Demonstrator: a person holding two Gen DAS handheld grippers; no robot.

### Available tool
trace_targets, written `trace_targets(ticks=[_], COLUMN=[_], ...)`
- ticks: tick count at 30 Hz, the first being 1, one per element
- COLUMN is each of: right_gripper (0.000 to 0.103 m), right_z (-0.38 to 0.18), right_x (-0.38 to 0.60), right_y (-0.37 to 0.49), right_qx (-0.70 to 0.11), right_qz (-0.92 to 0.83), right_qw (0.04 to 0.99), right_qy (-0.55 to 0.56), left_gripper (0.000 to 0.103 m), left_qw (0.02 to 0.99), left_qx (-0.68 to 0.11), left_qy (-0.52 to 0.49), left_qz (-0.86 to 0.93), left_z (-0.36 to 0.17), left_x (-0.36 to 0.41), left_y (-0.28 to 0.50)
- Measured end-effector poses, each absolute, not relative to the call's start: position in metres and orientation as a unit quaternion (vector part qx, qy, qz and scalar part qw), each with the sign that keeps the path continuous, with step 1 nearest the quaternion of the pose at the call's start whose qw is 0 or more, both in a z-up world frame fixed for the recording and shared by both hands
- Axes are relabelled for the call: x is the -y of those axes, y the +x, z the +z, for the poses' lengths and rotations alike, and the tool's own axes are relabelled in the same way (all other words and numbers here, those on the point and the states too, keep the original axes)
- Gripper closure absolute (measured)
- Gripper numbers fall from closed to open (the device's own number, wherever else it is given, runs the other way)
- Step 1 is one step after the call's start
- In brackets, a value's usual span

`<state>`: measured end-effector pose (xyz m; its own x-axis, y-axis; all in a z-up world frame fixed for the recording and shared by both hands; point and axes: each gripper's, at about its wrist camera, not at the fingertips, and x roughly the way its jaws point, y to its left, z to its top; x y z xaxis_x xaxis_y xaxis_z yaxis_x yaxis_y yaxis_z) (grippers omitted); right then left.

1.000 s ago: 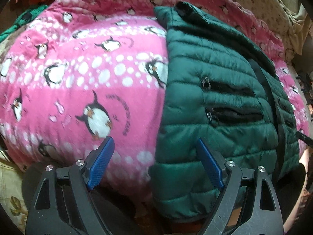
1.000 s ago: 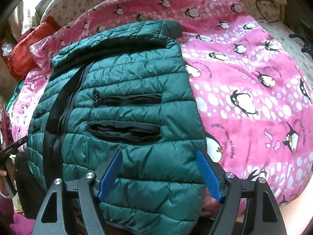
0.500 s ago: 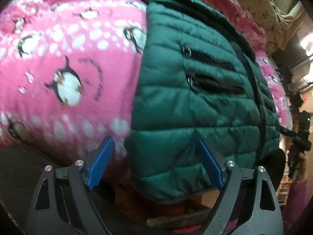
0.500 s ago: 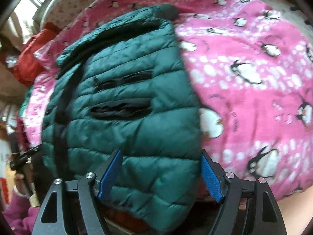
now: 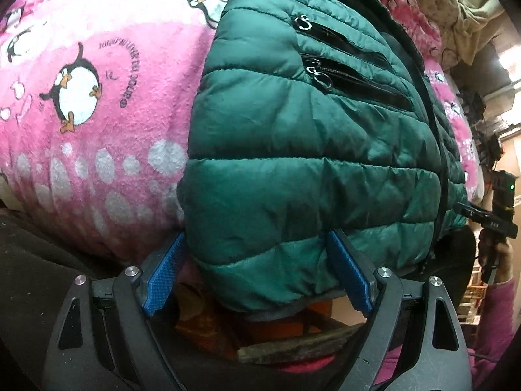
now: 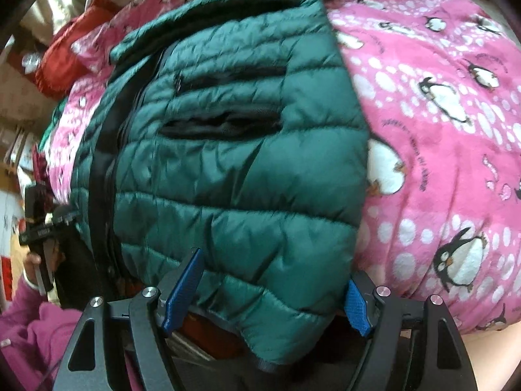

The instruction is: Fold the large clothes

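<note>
Two tools stand with their blue pads spread apart at the hem of the green puffer jacket (image 5: 309,150), which lies on a pink penguin blanket (image 5: 97,75). Between the pads of the left tool (image 5: 257,273) sits one bottom corner of the jacket; between the pads of the right tool (image 6: 270,296) sits the other corner, not yet pinched.

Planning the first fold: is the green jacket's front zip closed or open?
Closed as far as visible: on the green quilted puffer jacket, spread on the pink penguin blanket, both front panels meet along the black zip strip. Collar end unclear.
</note>
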<state>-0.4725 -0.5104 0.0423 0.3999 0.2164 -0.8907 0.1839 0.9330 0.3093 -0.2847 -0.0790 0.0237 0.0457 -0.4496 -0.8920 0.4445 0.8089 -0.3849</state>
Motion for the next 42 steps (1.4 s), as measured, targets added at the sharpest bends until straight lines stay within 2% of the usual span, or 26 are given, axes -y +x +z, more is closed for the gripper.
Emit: trace_targets(ticks=[9, 18, 19, 20, 21, 22, 23, 24, 26, 30, 42], right_gripper=[0.027, 0.027, 0.029, 0.042, 0.057, 0.062, 0.071, 0.079, 0.085, 0.087, 0.087], right_z=[0.043, 0.047, 0.045, 0.044, 0.046, 0.05, 0.054, 0.06, 0.075, 0.104, 0.176], right_x=[0.513, 0.511, 0.508, 0.504, 0.502, 0.5, 0.501, 0.501, 0.504, 0.517, 0.54], right_y=[-0.472, -0.474, -0.473, -0.474, -0.475, -0.477, -0.479, -0.481, -0.485, -0.487, -0.448], right_qx=[-0.546, -0.533, -0.532, -0.531, -0.527, -0.516, -0.509, -0.499, -0.473, -0.427, -0.318], right_qz=[0.009, 0.012, 0.008, 0.005, 0.002, 0.002, 0.005, 0.011, 0.025, 0.042, 0.04], right_qw=[0.817, 0.826, 0.828, 0.832, 0.837, 0.845, 0.848, 0.854, 0.867, 0.883, 0.92], right_qy=[0.184, 0.185, 0.177, 0.159, 0.148, 0.143, 0.147, 0.15, 0.154, 0.189, 0.226], left_gripper=[0.017, 0.017, 0.022, 0.038, 0.045, 0.06, 0.072, 0.076, 0.086, 0.091, 0.091], left_qw=[0.75, 0.745, 0.743, 0.74, 0.741, 0.744, 0.745, 0.746, 0.748, 0.761, 0.823], left_qx=[-0.593, -0.597, -0.596, -0.595, -0.593, -0.588, -0.584, -0.583, -0.574, -0.541, -0.437], left_qy=[0.021, -0.003, -0.002, -0.001, 0.005, 0.012, 0.011, 0.009, 0.002, 0.001, -0.074], left_qz=[-0.293, -0.297, -0.304, -0.313, -0.315, -0.316, -0.321, -0.323, -0.334, -0.358, -0.355], left_z=[0.035, 0.027, 0.026, 0.026, 0.026, 0.028, 0.032, 0.035, 0.047, 0.075, 0.159], left_x=[0.084, 0.079, 0.08, 0.08, 0.08, 0.08, 0.079, 0.078, 0.076, 0.077, 0.072], left_y=[-0.288, -0.286, -0.288, -0.29, -0.292, -0.295, -0.296, -0.297, -0.297, -0.299, -0.245])
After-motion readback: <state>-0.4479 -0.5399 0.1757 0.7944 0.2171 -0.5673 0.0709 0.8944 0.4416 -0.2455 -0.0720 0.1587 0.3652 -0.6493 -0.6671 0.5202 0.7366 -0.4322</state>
